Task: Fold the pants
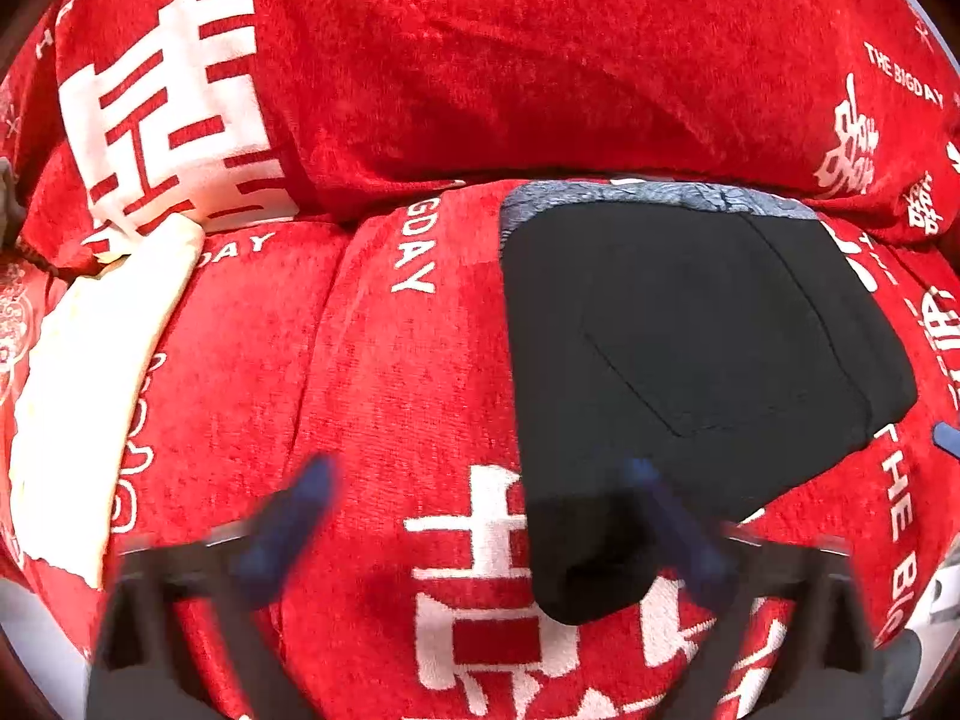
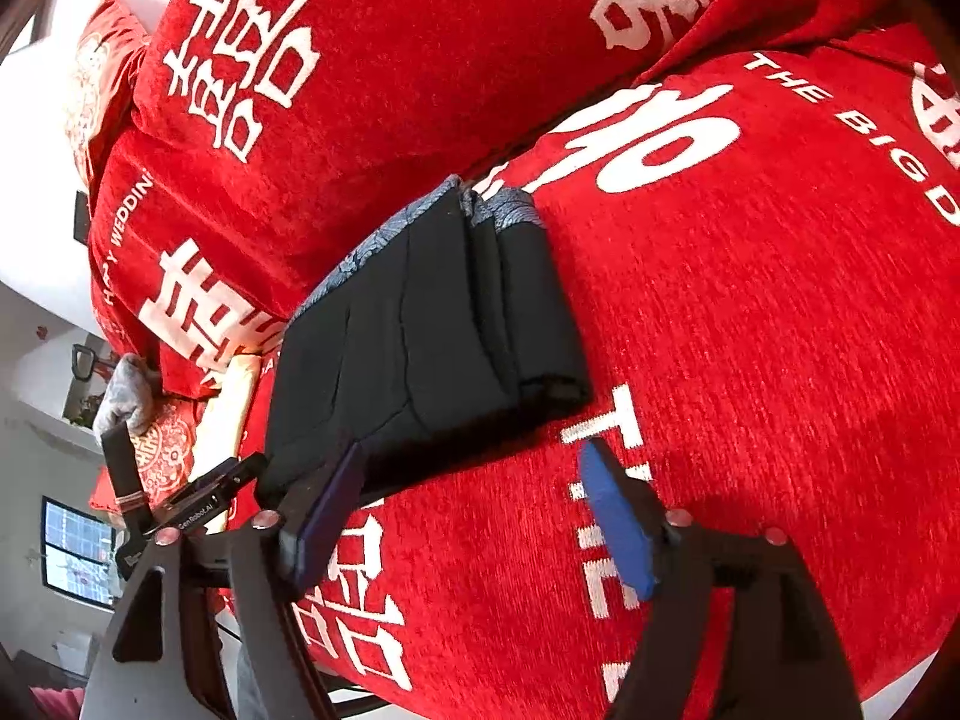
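Observation:
The black pants (image 1: 690, 330) lie folded into a compact rectangle on the red sofa seat (image 1: 390, 390), their grey-blue patterned waistband (image 1: 648, 195) toward the backrest. My left gripper (image 1: 480, 504) is open wide and blurred; its right finger (image 1: 666, 504) overlaps the near corner of the pants, and its left finger (image 1: 300, 504) hangs over bare cover. In the right wrist view the pants (image 2: 420, 348) show stacked layers. My right gripper (image 2: 474, 504) stands open at their near edge, with the left pad (image 2: 330, 510) against the cloth and the right pad (image 2: 618, 522) over the cover.
A red backrest cushion (image 1: 450, 60) with white characters rises right behind the pants. A cream cushion (image 1: 90, 390) lies at the left of the seat. The right wrist view shows a grey plush object (image 2: 123, 396), a patterned red pillow (image 2: 162, 450) and a window (image 2: 78, 546) beyond the sofa's left end.

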The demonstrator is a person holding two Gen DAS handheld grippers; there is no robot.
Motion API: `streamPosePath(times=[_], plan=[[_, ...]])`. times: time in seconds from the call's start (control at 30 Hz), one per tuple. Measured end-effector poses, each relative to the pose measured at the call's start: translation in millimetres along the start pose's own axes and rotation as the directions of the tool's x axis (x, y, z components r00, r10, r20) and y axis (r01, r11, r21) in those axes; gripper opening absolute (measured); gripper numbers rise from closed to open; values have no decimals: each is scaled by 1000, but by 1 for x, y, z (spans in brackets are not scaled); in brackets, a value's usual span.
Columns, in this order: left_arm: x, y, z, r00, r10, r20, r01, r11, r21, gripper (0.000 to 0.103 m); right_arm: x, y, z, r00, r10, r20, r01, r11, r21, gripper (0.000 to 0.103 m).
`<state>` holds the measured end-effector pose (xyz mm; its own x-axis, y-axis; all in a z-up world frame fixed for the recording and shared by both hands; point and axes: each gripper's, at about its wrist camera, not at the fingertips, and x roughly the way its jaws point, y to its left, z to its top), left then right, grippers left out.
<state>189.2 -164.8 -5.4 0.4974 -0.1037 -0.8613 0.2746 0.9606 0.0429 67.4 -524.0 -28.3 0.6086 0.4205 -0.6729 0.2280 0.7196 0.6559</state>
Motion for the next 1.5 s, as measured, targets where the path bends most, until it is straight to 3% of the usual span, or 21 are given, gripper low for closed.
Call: streamPosePath(times=[0.17, 0.3, 0.37, 1.2, 1.37, 1.5], plan=[[3, 2, 0, 1000, -17, -11, 18, 1000, 11, 103, -3, 6, 6, 1000, -30, 1, 30, 999, -33, 80], [4, 4, 1, 1000, -25, -19, 25, 1000, 2, 103, -4, 9, 12, 999, -39, 12, 39, 998, -50, 86], [5, 5, 2, 1000, -24, -20, 24, 1000, 2, 103, -4, 13, 14, 999, -48, 20, 49, 996, -69, 103], [23, 9, 7, 997, -56, -58, 55, 998, -7, 103, 22, 0, 34, 994, -70, -81, 64, 995, -74, 103], [25, 12, 9, 992, -105, -64, 104, 995, -8, 103, 28, -5, 37, 992, -76, -104, 68, 995, -76, 103], [22, 28, 21, 975, -218, -49, 214, 975, -64, 103, 33, -8, 40, 991, -66, -118, 57, 995, -77, 103]])
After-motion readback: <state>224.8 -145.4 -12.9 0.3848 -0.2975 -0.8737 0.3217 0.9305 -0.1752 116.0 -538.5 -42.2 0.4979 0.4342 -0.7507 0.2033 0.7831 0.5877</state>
